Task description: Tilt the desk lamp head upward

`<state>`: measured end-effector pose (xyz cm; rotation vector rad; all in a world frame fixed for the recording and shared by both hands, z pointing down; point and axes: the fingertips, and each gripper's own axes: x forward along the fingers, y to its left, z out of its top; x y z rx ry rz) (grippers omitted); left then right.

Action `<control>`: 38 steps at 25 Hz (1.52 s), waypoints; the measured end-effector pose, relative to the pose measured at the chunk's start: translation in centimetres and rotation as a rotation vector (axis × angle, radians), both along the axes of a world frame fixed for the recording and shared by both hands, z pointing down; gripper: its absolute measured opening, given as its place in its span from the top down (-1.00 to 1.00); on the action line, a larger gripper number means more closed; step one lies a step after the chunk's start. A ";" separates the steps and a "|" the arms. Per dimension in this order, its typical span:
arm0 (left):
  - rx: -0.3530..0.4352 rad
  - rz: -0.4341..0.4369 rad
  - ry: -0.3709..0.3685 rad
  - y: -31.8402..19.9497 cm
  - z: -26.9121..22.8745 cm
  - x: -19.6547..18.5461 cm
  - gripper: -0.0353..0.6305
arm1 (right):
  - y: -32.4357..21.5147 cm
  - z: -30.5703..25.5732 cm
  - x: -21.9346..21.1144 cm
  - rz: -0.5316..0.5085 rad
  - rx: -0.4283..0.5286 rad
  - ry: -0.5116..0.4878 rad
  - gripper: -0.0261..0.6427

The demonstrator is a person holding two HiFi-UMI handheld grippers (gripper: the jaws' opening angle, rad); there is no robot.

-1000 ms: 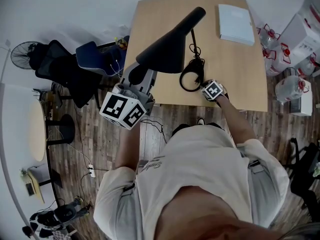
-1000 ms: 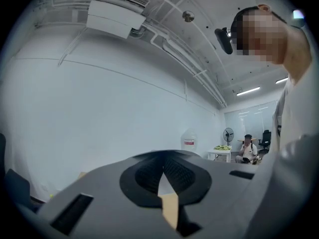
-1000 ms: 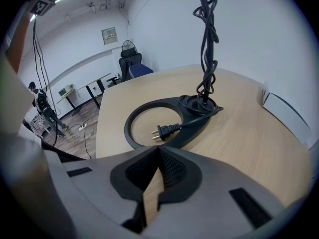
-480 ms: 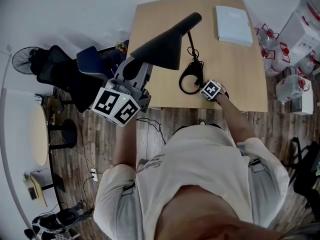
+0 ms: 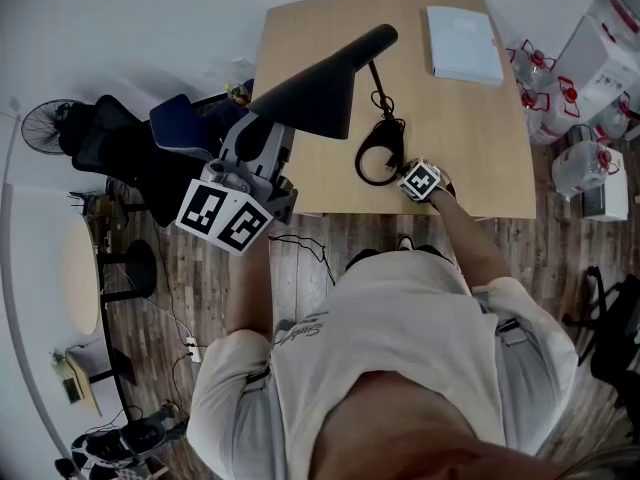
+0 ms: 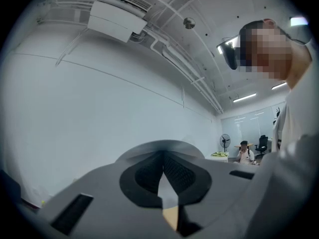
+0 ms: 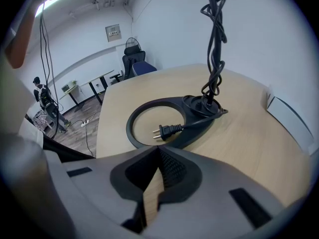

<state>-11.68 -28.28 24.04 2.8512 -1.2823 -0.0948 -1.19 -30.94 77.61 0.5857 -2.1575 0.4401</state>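
Lamp head [image 5: 305, 93] tipped higher; left gripper [image 6: 163, 182] shifted left by its rim, jaws together, empty. Right gripper [image 7: 158, 172], closed, sits beside base [image 7: 131, 127], likely steadying it.

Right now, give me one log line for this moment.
left tongs: shut, under lamp head | right tongs: shut, at lamp base | plug: loose, at base ring

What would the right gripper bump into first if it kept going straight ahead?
Probably the near rim of the lamp base, the black ring directly ahead of the right gripper; the plug lies just beyond.
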 end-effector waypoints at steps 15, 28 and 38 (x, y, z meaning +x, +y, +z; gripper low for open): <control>-0.012 0.011 -0.085 5.3 6.2 -2.4 0.85 | 4.6 -2.2 1.1 0.192 0.144 -0.021 0.94; -0.251 0.030 -0.104 14.2 17.2 -6.3 0.85 | 17.7 -16.0 -0.9 0.298 0.296 -0.220 0.94; -0.293 0.105 -0.053 17.7 19.7 -4.0 0.85 | 20.8 -28.8 -1.4 0.339 0.546 -0.347 0.94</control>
